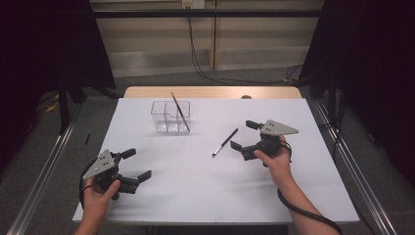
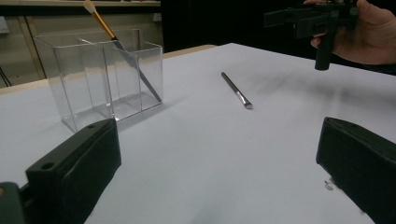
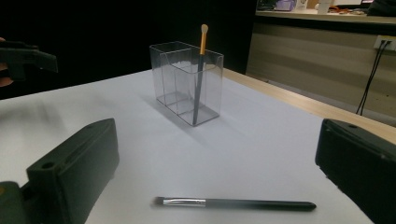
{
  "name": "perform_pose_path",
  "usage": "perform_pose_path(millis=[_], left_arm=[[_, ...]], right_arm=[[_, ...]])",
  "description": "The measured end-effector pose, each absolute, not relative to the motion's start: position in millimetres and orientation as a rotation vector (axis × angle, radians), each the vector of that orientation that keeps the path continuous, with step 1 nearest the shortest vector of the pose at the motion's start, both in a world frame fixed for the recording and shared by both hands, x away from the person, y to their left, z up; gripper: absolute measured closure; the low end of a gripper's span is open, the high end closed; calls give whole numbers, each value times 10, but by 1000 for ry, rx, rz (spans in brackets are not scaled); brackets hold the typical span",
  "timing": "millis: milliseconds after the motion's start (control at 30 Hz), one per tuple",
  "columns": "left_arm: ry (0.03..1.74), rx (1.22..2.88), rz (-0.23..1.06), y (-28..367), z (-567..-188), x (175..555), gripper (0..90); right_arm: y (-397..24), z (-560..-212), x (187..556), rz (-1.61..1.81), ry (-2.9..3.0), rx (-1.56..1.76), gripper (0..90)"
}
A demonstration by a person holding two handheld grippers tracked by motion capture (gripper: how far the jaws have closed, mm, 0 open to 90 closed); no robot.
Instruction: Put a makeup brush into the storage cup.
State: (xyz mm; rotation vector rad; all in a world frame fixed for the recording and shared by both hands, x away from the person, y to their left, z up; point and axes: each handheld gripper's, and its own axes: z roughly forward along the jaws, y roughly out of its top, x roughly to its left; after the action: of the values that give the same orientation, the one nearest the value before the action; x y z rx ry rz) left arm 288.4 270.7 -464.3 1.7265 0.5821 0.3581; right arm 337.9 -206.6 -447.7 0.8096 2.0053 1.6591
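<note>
A clear plastic organizer [image 1: 170, 117] [image 2: 100, 79] [image 3: 189, 81] with compartments stands at the back of the white table. An orange-handled makeup brush [image 1: 180, 111] [image 2: 122, 46] [image 3: 200, 74] leans in its right end compartment. A black makeup brush [image 1: 225, 142] [image 2: 236, 89] [image 3: 233, 203] lies flat on the table to the right of the organizer. My right gripper [image 1: 243, 135] is open, a little right of that brush, just above the table. My left gripper [image 1: 136, 164] is open with nothing in it near the front left.
The white table top [image 1: 205, 186] has bare room in the middle and front. A wooden strip [image 1: 210, 92] runs along its far edge. Metal rails [image 1: 44, 166] flank both sides on the floor, and cables [image 1: 205, 68] hang behind.
</note>
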Motion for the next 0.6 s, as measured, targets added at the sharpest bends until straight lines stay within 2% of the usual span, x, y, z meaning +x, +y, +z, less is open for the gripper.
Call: perform_pose_path(millis=[600], left_arm=[[574,1728,355,2701,-4646,2887,0]], right_arm=[[-1953,-4529,3604,1628,2051,822,0]])
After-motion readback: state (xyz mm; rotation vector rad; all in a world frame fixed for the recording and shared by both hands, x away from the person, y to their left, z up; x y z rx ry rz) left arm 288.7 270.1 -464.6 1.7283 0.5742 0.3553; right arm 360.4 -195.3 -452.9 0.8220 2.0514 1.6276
